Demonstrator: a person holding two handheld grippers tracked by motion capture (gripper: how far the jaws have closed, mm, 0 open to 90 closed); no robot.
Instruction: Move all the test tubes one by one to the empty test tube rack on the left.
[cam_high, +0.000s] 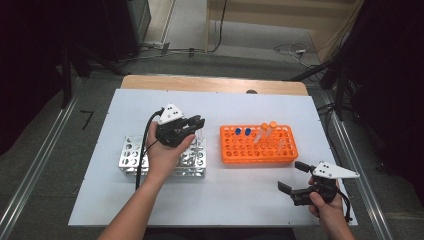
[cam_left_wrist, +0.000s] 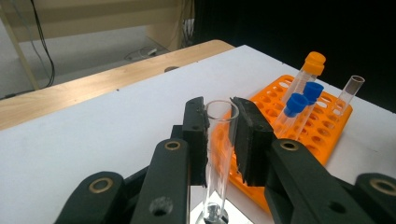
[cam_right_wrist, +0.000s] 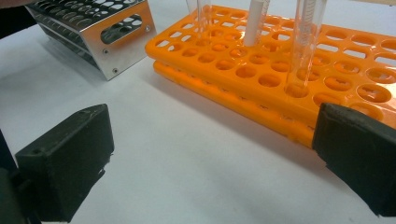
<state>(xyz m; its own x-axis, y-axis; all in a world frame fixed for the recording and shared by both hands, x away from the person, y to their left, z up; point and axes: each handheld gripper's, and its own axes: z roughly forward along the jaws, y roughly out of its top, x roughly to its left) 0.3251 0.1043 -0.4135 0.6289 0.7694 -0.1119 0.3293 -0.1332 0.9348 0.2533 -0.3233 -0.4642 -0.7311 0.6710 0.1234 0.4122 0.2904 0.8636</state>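
Observation:
My left gripper (cam_high: 196, 123) (cam_left_wrist: 219, 135) is shut on a clear uncapped test tube (cam_left_wrist: 217, 154), held upright with its lower end at the right end of the metal rack (cam_high: 131, 156). The orange rack (cam_high: 260, 145) (cam_left_wrist: 322, 112) (cam_right_wrist: 261, 79) stands to the right, holding two blue-capped tubes (cam_left_wrist: 299, 105), orange-capped tubes (cam_high: 268, 128) (cam_left_wrist: 312, 65) and an open clear tube (cam_left_wrist: 351, 89). My right gripper (cam_high: 292, 175) (cam_right_wrist: 205, 158) is open near the table's front right, jaws wide apart and nothing between them, pointing at the orange rack.
The white board (cam_high: 215, 200) covers a wooden table (cam_high: 210, 83). The metal rack (cam_right_wrist: 98, 32) also lies at the upper left of the right gripper view. Cables lie on the floor beyond the table.

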